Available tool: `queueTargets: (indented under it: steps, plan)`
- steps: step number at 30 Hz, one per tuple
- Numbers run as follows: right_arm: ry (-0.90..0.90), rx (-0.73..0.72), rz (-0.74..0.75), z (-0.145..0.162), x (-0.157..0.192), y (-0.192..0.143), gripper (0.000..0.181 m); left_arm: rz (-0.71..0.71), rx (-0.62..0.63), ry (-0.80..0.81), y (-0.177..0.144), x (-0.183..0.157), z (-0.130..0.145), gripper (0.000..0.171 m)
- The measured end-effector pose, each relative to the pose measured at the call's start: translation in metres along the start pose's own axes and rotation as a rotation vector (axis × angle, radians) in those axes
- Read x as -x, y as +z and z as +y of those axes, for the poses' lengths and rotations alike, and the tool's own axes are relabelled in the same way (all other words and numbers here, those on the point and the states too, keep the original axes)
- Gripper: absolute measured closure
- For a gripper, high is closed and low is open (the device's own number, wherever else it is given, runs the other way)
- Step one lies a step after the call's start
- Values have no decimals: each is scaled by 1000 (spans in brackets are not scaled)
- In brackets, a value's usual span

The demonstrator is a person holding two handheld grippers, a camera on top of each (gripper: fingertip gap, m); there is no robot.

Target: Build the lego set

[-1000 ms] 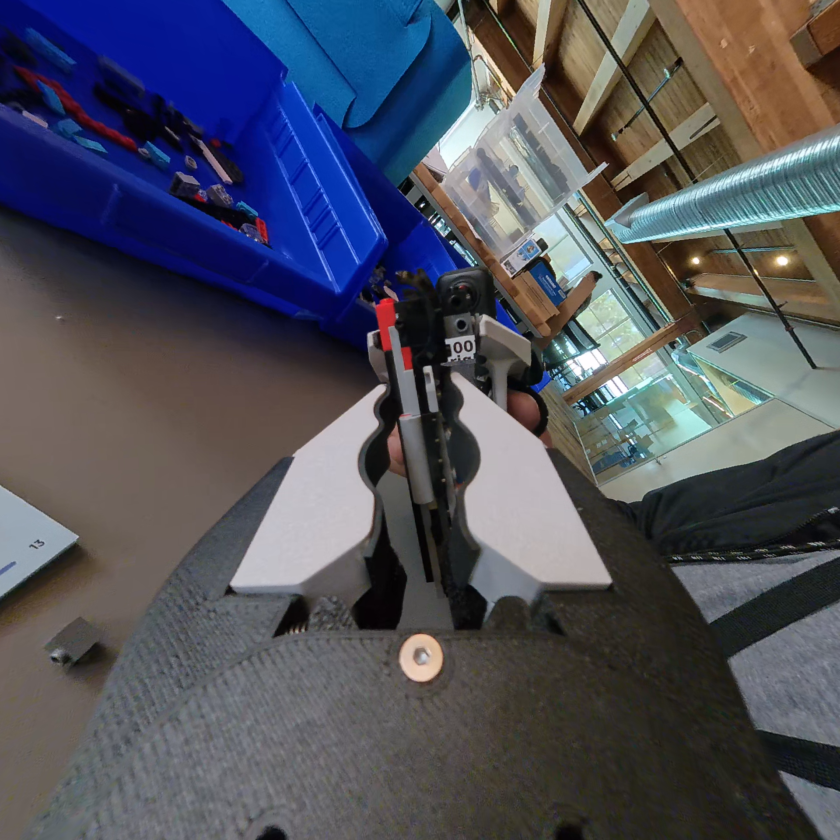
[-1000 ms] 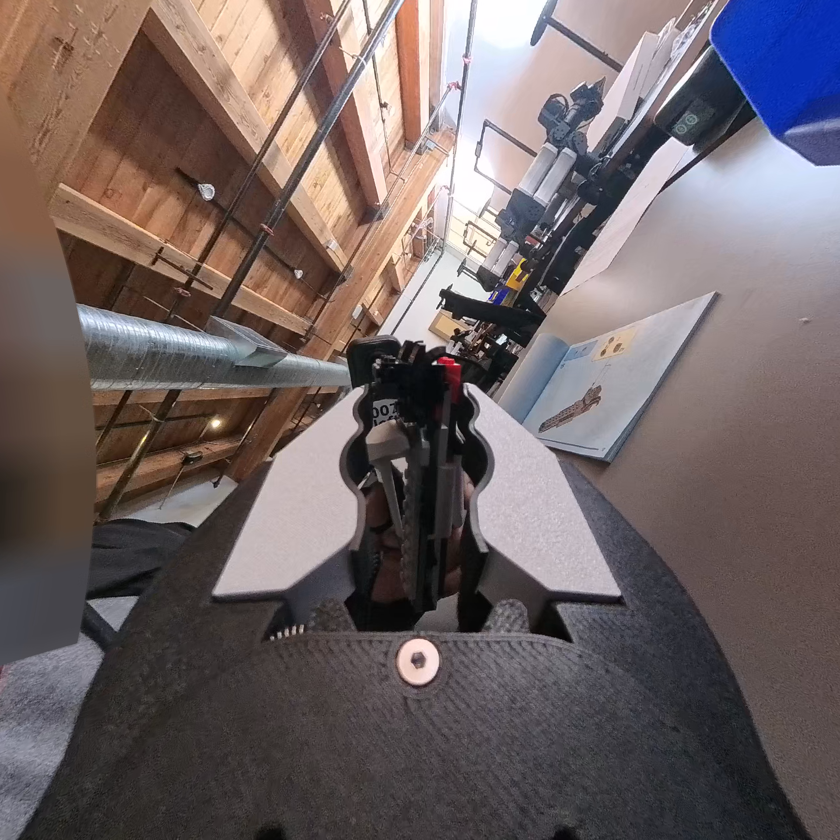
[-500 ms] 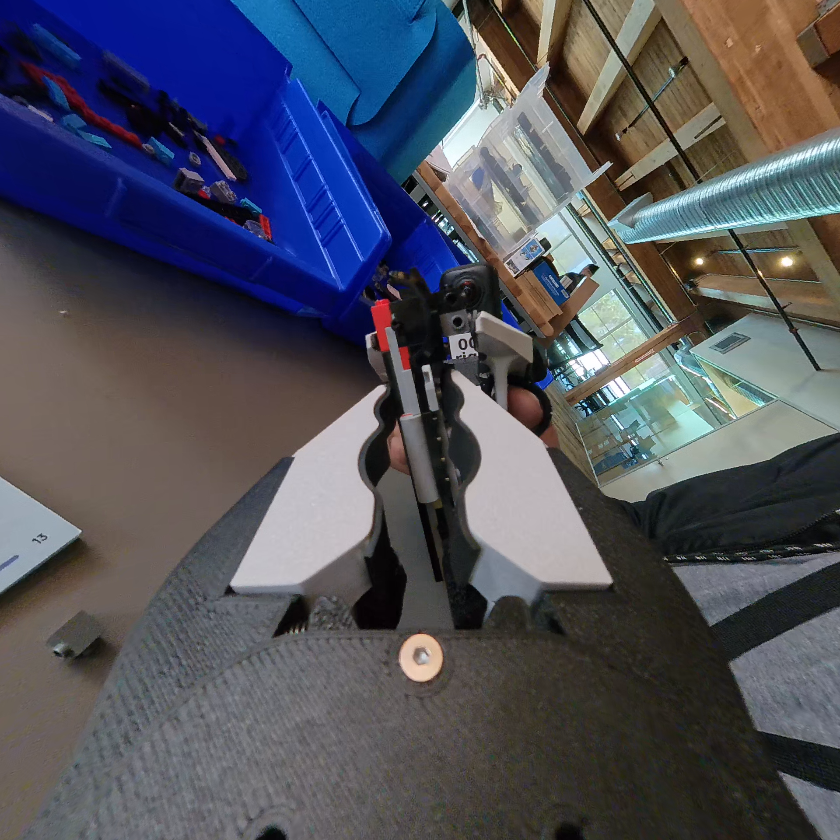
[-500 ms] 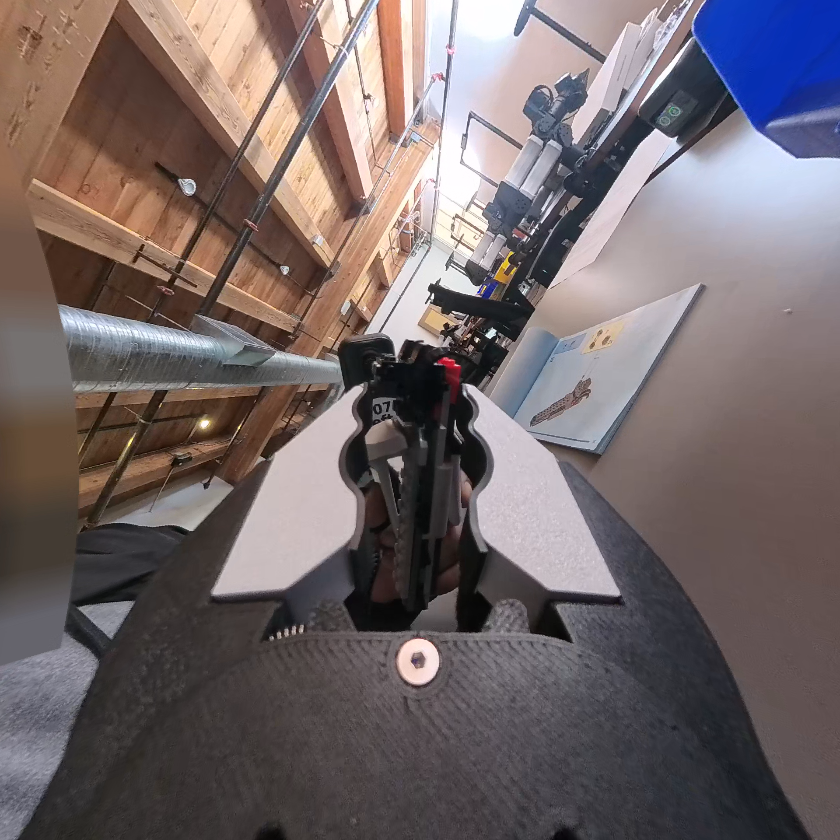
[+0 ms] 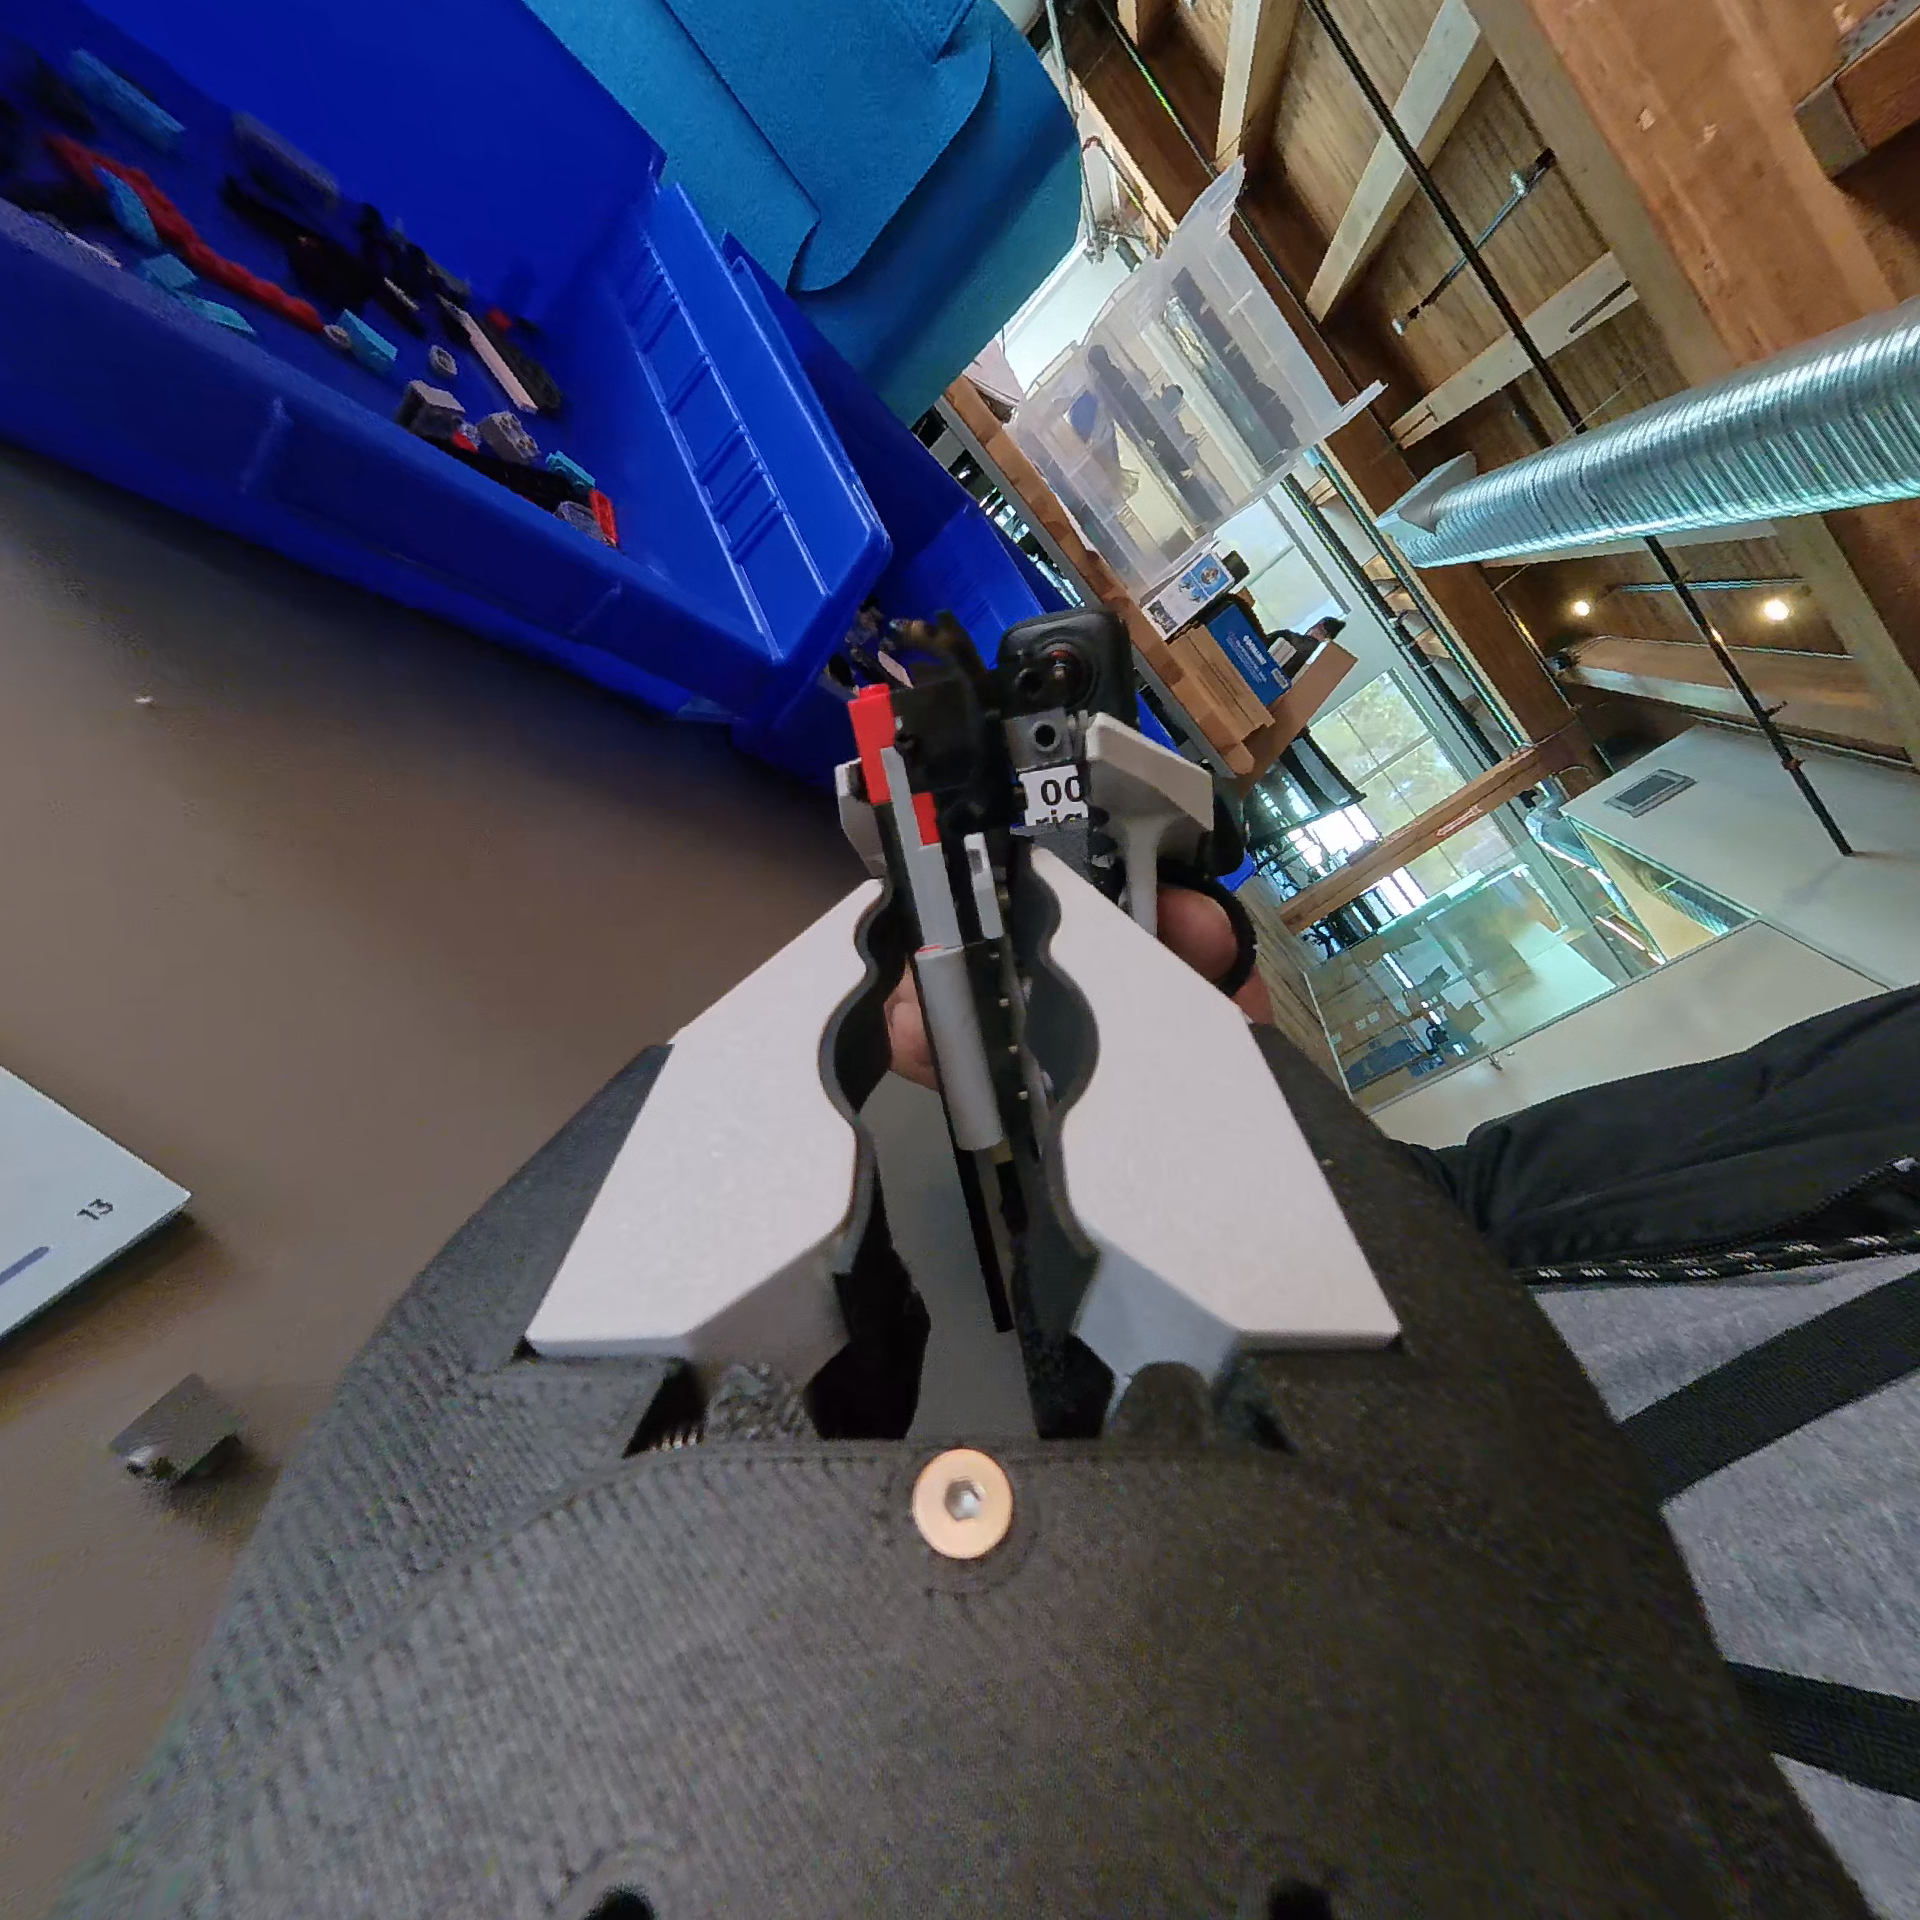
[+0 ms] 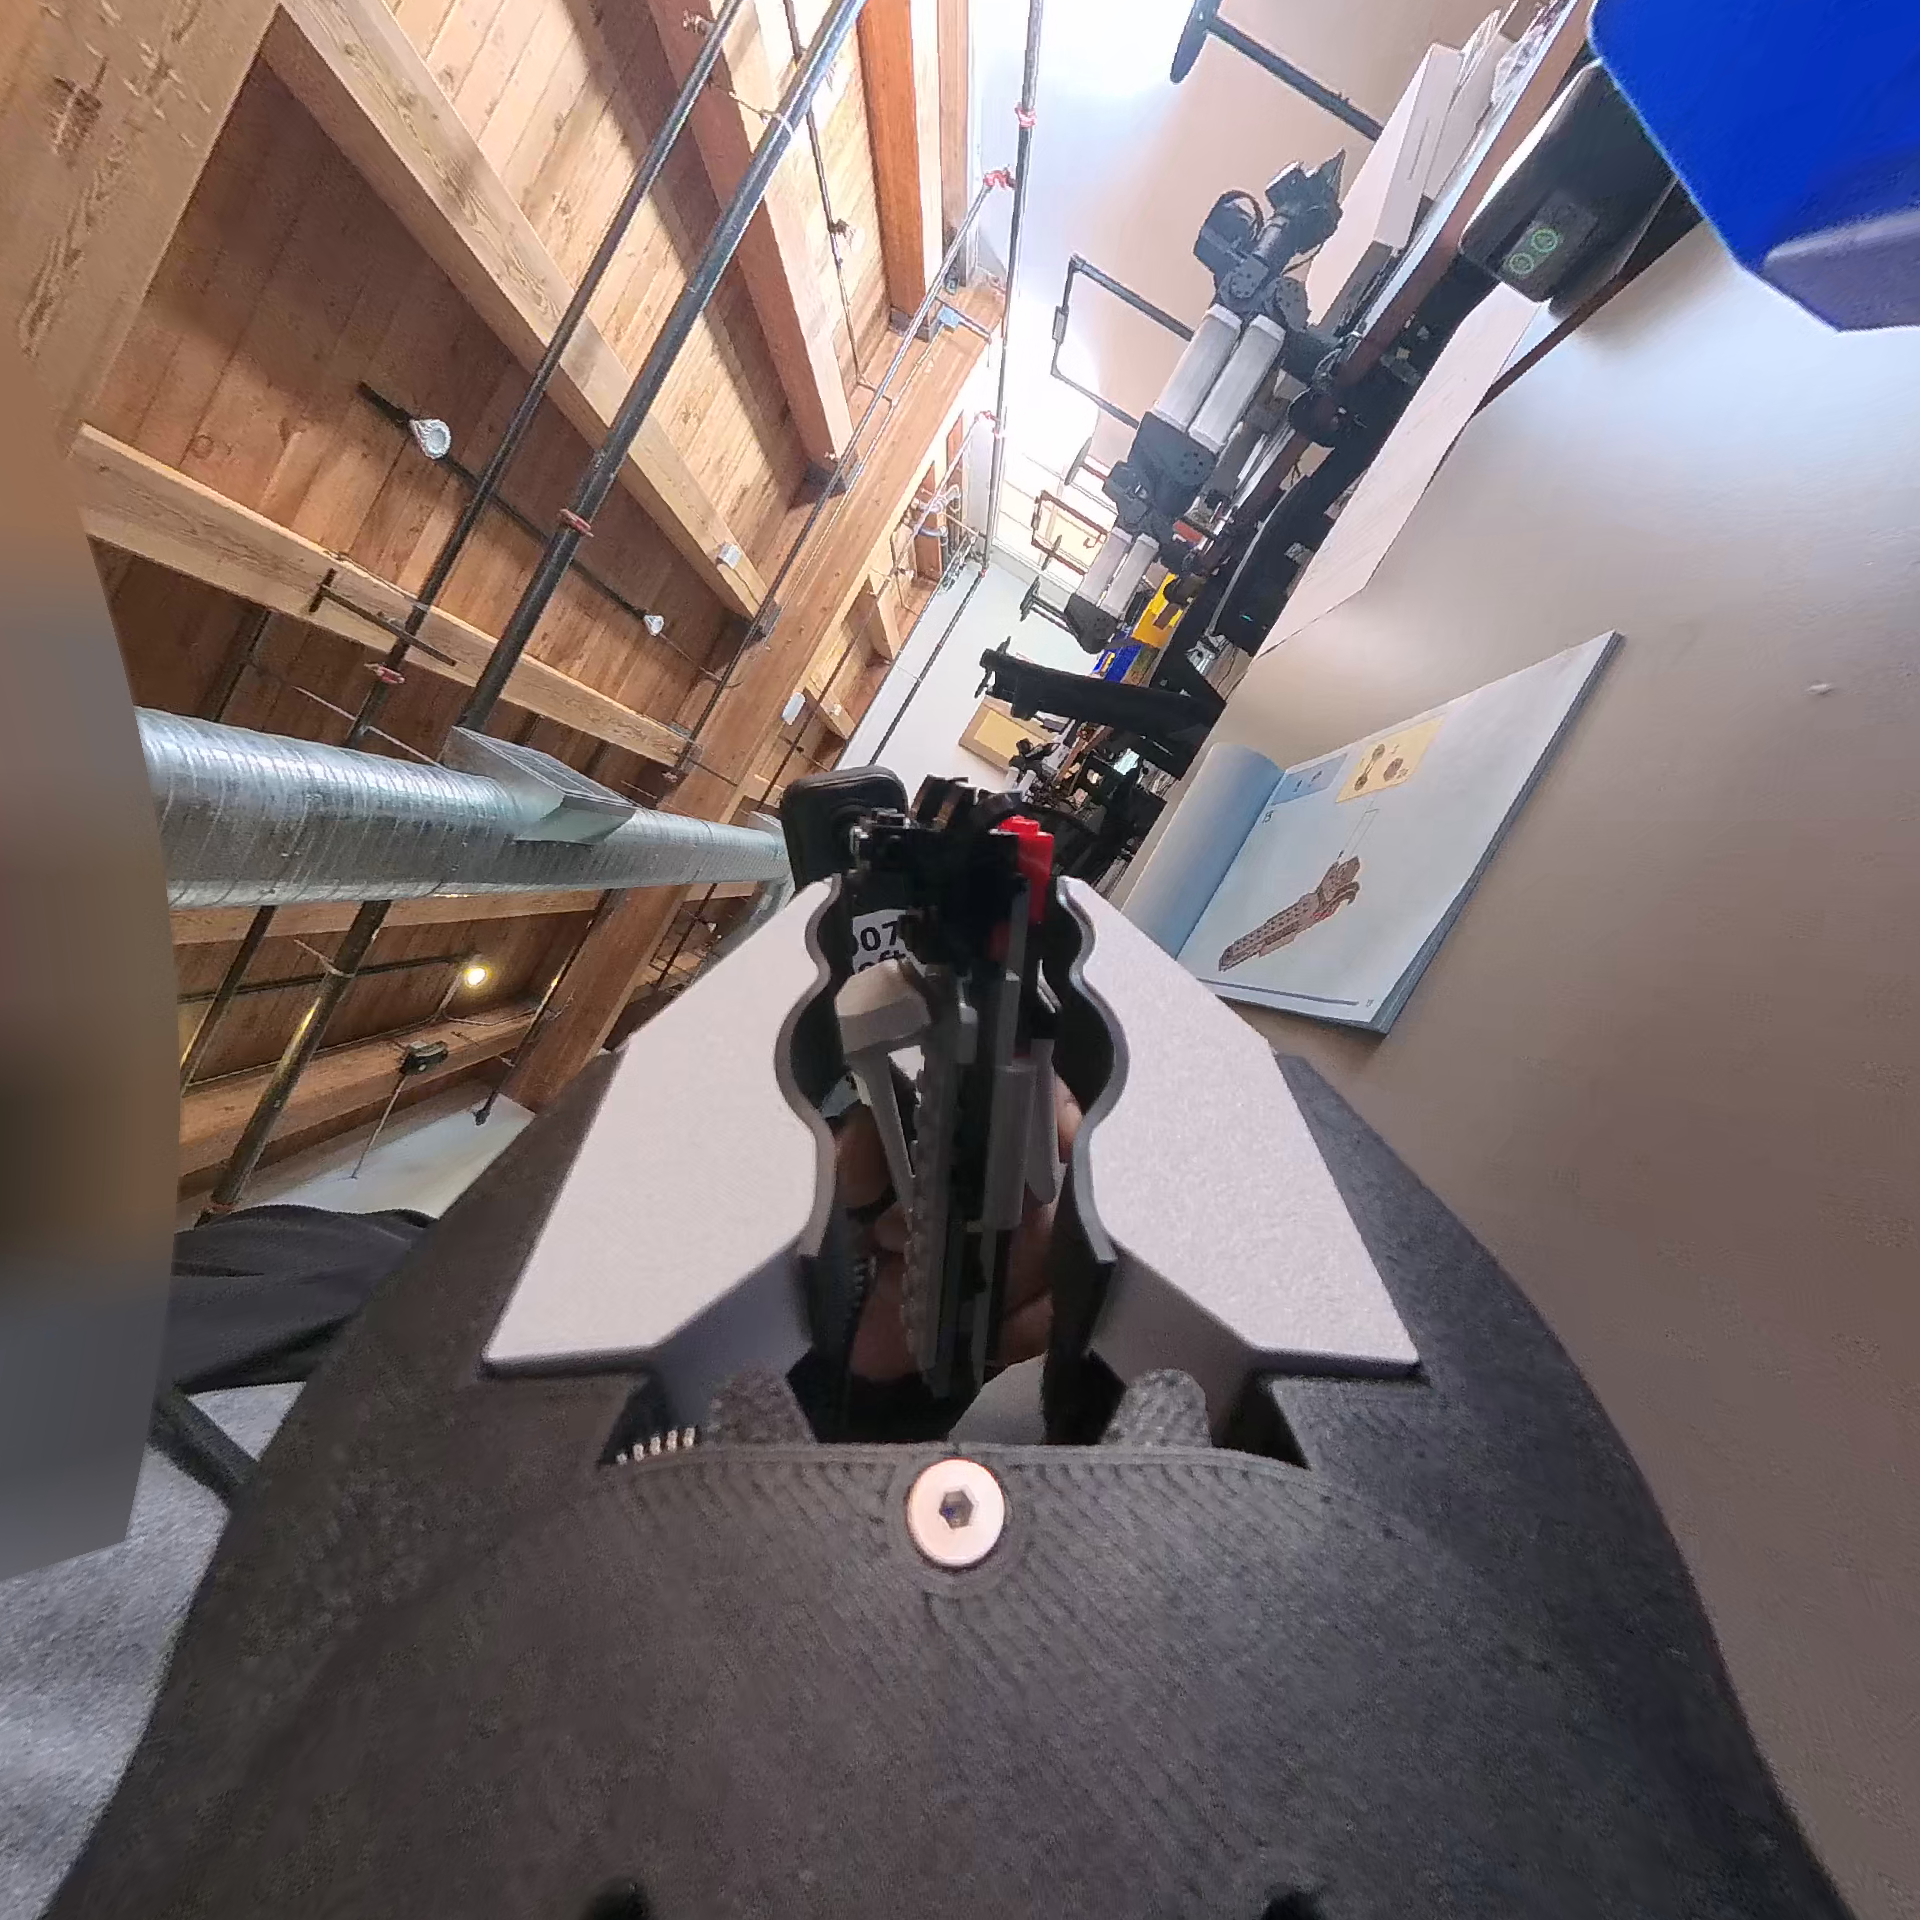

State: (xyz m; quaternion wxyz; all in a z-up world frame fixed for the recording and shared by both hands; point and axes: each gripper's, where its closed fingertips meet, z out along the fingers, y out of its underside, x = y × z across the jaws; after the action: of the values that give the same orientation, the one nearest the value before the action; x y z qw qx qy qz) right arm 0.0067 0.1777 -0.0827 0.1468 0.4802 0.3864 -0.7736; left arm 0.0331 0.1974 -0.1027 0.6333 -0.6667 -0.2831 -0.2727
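Observation:
I hold one long, thin lego assembly [image 5: 951,1039] of grey, black and red pieces between both grippers, above the brown table [image 5: 364,883]. My left gripper [image 5: 956,894] is shut on one end of it. My right gripper [image 6: 948,894] is shut on the other end [image 6: 1003,1101]. The two grippers face each other, so the right gripper's body [image 5: 1132,769] shows beyond the assembly in the left wrist view. A red brick [image 5: 871,717] caps the assembly's far tip. A hand shows behind each pair of fingers.
A blue bin [image 5: 727,499] with several loose bricks [image 5: 457,405] stands at the table's far side; its corner [image 6: 1787,135] shows at upper right in the right wrist view. An open instruction booklet [image 6: 1455,831] lies flat. A small grey piece [image 5: 177,1429] lies beside the booklet's corner [image 5: 73,1205].
Both grippers stay shut on the assembly. They have shifted and tilted slightly together, so the bin and the booklet sit a little differently in the views.

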Motion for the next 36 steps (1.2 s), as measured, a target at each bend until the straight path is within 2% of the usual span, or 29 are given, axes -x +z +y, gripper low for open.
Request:
queueTargets:
  steps: [20, 24, 26, 28, 32, 36]
  plan:
    - [-5, 14, 16, 5, 2, 7, 142, 3, -9, 0, -4, -1, 1, 151]
    - [-29, 29, 41, 7, 1, 13, 141, 28, -58, -77, -9, 3, -5, 153]
    - [-67, 53, 51, 8, 3, 14, 126, 11, -104, -94, -21, 9, -14, 153]
    - [-152, 92, 78, 10, 4, 14, 123, -27, -163, -99, -45, 18, -26, 153]
    - [-398, 248, 217, 25, -13, 13, 130, -140, -266, -120, -108, 41, -37, 153]
    - [-664, 488, 356, 52, -41, 18, 144, -216, -307, -175, -153, 58, -23, 153]
